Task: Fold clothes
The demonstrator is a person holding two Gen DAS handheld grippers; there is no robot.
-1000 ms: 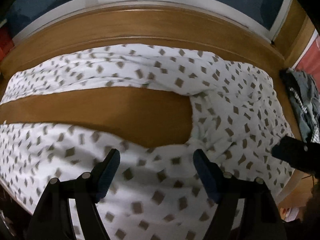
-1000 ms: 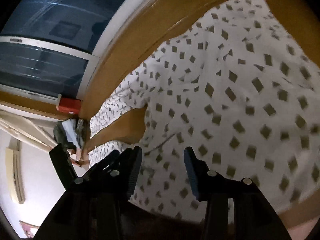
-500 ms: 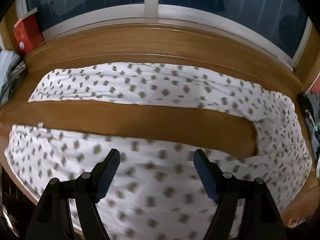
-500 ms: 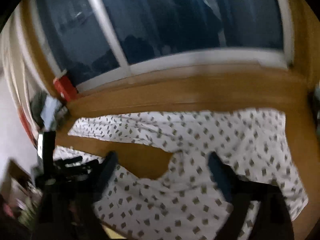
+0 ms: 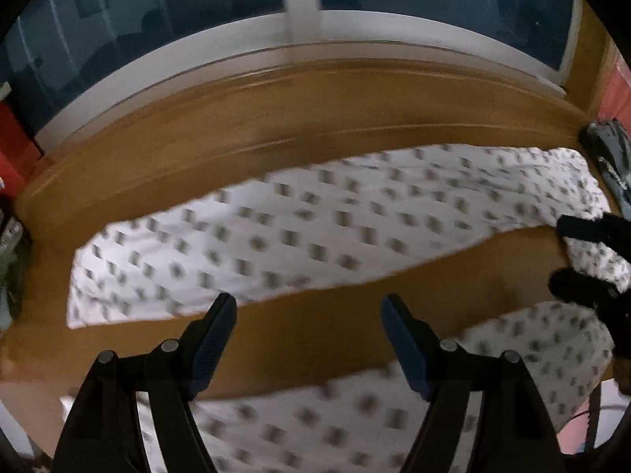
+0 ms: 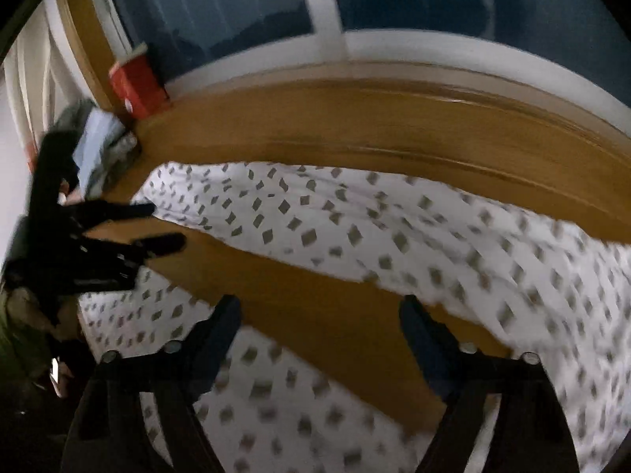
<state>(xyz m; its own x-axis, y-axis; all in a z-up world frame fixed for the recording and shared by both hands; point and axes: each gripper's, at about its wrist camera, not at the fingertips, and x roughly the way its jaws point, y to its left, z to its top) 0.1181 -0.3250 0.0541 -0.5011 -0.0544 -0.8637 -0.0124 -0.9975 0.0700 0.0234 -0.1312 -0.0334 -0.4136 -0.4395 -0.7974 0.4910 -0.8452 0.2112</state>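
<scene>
White trousers with small grey squares lie spread across the wooden table. The far leg and the near leg run side by side with a strip of bare wood between them. My left gripper is open above that strip, holding nothing. The right gripper shows at the right edge, near where the legs join. In the right wrist view, my right gripper hangs open over the wood between the far leg and the near leg. The left gripper is open by the leg ends.
A dark window with a white frame runs behind the table. A red box stands at the back left corner with a pile of clothes beside it. Another clothes pile lies at the right end.
Both views have swung and risen. My left gripper went from over the near leg to over the bare strip. My right gripper pulled off the cloth and now faces across the table.
</scene>
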